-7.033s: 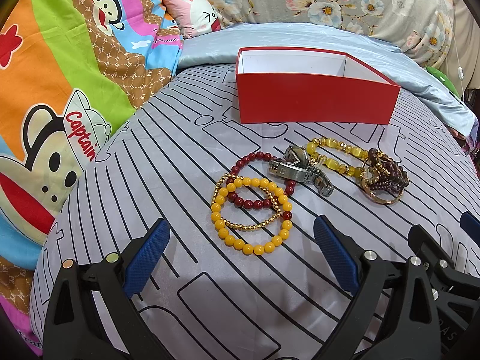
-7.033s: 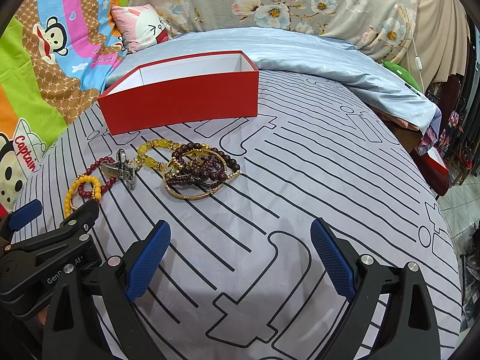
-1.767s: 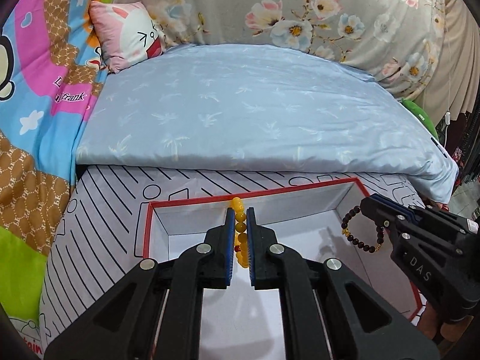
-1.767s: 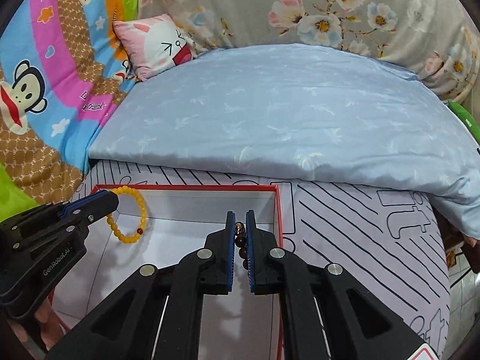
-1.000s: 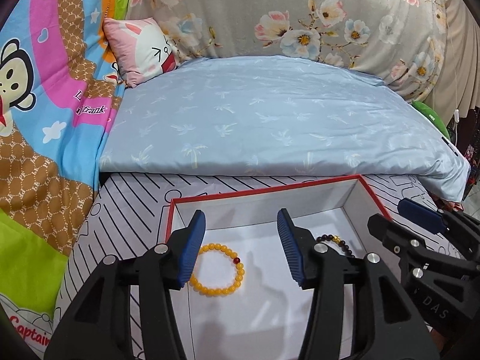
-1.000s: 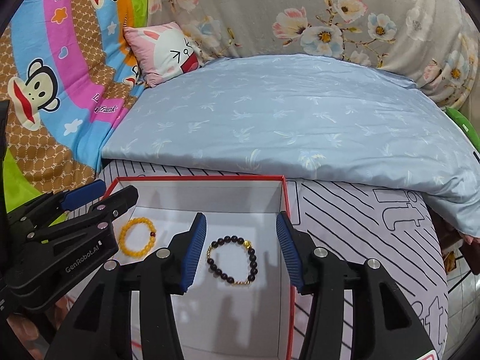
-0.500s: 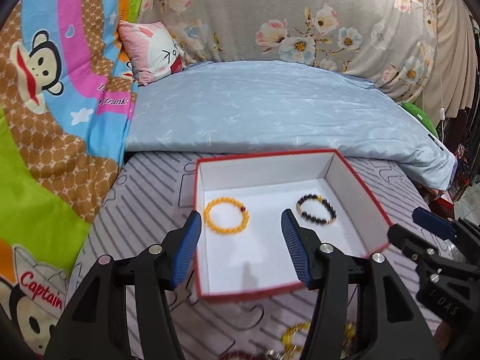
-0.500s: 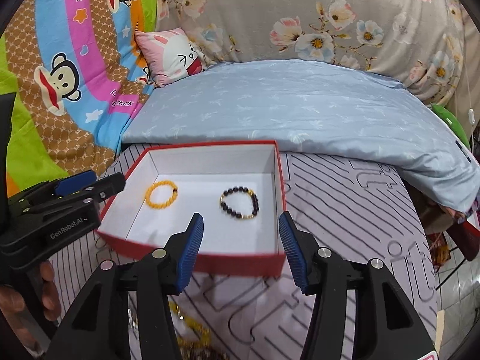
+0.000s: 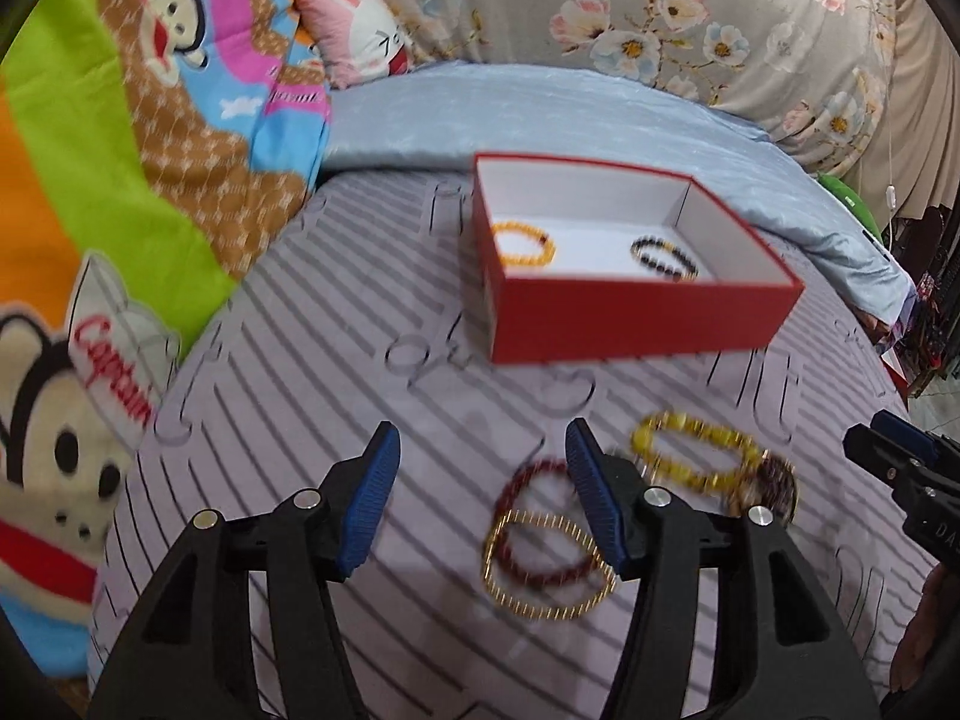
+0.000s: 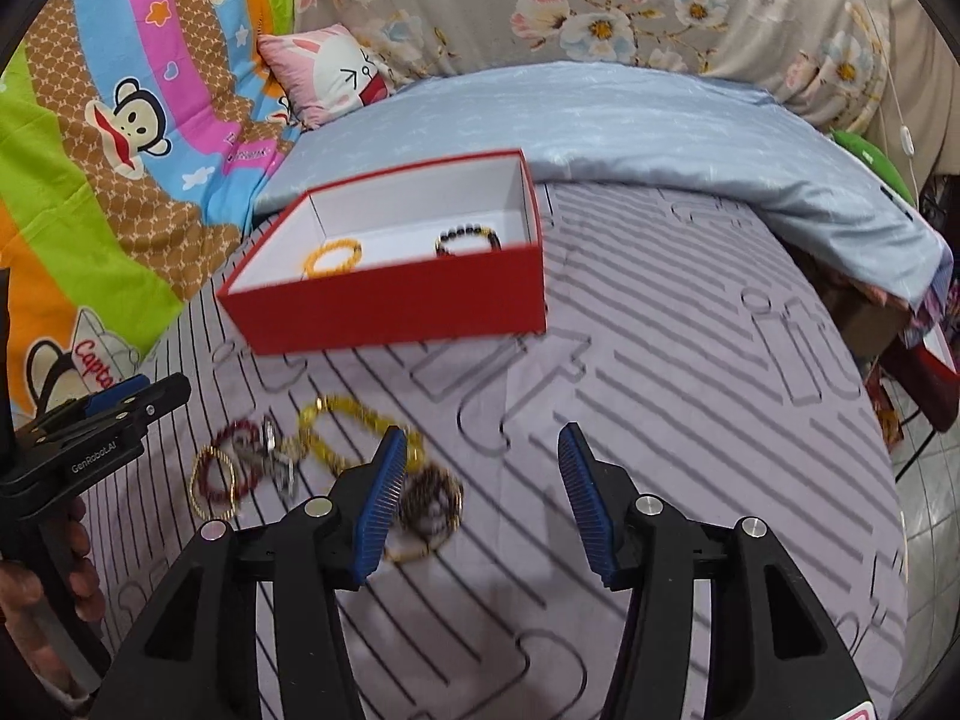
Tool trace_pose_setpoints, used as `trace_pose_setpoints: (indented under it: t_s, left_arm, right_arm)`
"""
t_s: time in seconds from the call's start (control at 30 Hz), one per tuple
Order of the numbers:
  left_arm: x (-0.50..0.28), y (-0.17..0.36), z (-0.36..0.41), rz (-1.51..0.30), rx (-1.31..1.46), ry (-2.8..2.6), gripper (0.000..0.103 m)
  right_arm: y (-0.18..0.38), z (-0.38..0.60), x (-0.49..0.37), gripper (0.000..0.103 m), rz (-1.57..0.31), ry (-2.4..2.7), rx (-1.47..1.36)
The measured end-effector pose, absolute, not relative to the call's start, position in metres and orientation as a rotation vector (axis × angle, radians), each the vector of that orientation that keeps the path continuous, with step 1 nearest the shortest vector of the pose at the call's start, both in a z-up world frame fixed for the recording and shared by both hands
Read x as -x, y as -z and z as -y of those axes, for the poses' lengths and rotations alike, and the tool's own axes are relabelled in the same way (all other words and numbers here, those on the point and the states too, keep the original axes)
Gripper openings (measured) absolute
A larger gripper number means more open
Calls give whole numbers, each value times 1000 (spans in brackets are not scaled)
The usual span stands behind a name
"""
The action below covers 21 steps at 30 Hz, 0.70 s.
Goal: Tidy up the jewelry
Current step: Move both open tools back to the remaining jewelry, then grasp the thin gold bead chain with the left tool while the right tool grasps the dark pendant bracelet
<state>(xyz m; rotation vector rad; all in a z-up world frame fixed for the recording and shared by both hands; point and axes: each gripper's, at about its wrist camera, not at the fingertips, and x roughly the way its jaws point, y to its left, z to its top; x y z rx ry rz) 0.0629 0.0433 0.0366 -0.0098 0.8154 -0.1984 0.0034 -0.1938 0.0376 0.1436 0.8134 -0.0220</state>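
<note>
Both grippers have drawn back from the red box (image 9: 636,318), where a yellow bracelet (image 9: 523,243) and a dark bracelet (image 9: 663,258) now lie, and hang spread and empty over the pile on the striped sheet (image 9: 336,360). The gold bangle (image 9: 546,564) lies just right of the left gripper (image 9: 480,501), nearer it. The brown bracelet (image 10: 433,501) sits just left of the right gripper (image 10: 477,501).

A home bedroom: a striped bedsheet (image 10: 690,360), cartoon-monkey blanket (image 10: 120,120) (brightly coloured) and rabbit pillow (image 10: 330,72).
</note>
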Motion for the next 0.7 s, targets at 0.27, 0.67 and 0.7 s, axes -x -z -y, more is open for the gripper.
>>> trace_pose_setpoints:
  t_s: [0.27, 0.67, 0.7]
  left_arm:
    - [-40, -1, -46, -888, 16, 200, 54]
    - [-32, -2, -35, -885, 57, 319, 12]
    - [-32, -2, -34, -886, 64, 328, 10]
  right_arm:
    - [-14, 193, 21, 51, -865, 31, -192]
    - [-4, 181, 19, 51, -884, 22, -181]
    - [-4, 181, 18, 51, -886, 21, -182]
